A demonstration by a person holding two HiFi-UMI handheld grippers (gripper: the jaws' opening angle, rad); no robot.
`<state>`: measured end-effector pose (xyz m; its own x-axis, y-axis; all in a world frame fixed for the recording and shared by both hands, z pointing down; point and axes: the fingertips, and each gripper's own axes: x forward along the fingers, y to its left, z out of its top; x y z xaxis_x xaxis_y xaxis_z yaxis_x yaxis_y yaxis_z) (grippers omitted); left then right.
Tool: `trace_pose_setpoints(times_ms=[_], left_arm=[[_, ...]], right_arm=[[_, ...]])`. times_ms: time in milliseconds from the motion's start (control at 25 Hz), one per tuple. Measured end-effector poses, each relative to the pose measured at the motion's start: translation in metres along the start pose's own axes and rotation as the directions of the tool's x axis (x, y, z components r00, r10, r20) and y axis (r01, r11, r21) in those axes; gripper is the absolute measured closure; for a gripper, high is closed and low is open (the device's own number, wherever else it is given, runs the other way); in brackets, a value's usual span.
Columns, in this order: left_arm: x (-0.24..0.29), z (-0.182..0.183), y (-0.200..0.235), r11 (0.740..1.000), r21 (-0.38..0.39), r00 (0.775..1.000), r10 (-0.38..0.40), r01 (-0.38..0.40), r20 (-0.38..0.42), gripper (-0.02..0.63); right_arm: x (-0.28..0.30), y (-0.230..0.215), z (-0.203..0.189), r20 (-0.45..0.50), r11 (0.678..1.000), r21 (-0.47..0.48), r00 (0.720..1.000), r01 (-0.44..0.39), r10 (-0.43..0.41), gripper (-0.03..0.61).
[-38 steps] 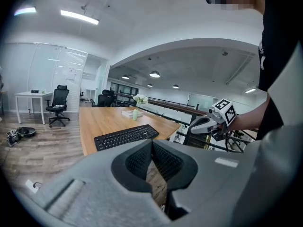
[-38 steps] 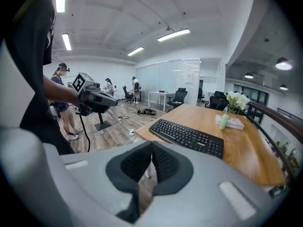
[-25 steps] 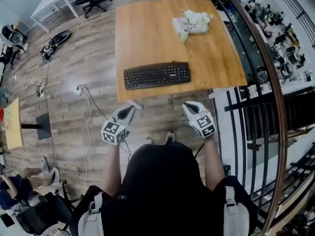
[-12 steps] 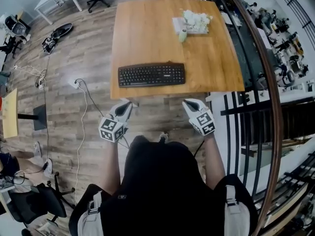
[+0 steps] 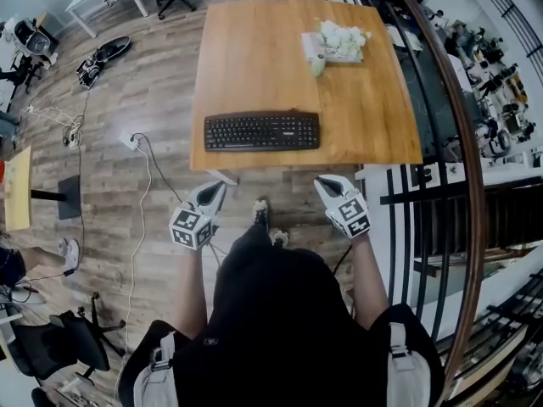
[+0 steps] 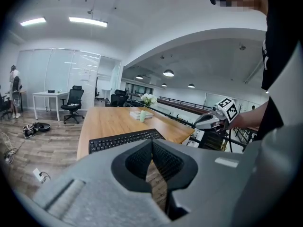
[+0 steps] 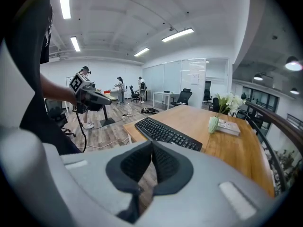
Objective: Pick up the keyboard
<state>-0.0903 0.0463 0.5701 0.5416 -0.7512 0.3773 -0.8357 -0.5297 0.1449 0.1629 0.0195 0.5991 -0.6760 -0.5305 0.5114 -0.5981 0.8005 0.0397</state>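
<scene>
Wood worktop [image 5: 254, 58] sits upper centre, keyboard [image 5: 261, 131] near its lower edge. Left tool [image 5: 217, 188] & right tool [image 5: 326, 182] both clenched, empty, below that edge. Prob. approach step; next: open both, reach fwd.

Black shirt [image 5: 280, 329] — white left hand-held gripper [image 5: 218, 190], right hand-held gripper [image 5: 326, 182], checker-marked cubes [image 5: 191, 228].

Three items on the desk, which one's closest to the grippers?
The black keyboard, lying along the wooden table's near edge. The vase of white flowers and the book by it sit toward the far right corner.
</scene>
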Motion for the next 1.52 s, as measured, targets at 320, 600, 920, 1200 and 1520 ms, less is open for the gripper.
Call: trace_pose_setpoints(times_ms=[320,600,920,1200,1520], left_arm=[[0.026,0.002,0.016,1.0,0.007,1.0,-0.009,0.009,0.001,0.603],[0.055,0.011,0.036,0.999,-0.006,0.999,-0.033,0.033,-0.016,0.603],[0.094,0.026,0.082,1.0,-0.018,0.999,-0.024,0.023,-0.024,0.603],[0.126,0.035,0.115,0.999,-0.051,0.999,-0.019,0.017,-0.029,0.603],[0.151,0.037,0.149,0.998,-0.065,0.998,-0.023,0.019,-0.057,0.603]], right_arm=[[0.009,-0.017,-0.009,-0.014,0.999,0.021,1.0,0.026,-0.026,0.575],[0.028,-0.046,0.0,-0.014,0.998,0.04,0.998,0.057,-0.057,0.574],[0.067,-0.076,0.012,-0.059,0.998,0.043,0.997,0.043,-0.04,0.574],[0.095,-0.111,0.03,-0.06,0.998,0.035,0.997,0.05,-0.048,0.574],[0.121,-0.138,0.041,-0.067,0.997,0.05,0.996,0.064,-0.06,0.574]])
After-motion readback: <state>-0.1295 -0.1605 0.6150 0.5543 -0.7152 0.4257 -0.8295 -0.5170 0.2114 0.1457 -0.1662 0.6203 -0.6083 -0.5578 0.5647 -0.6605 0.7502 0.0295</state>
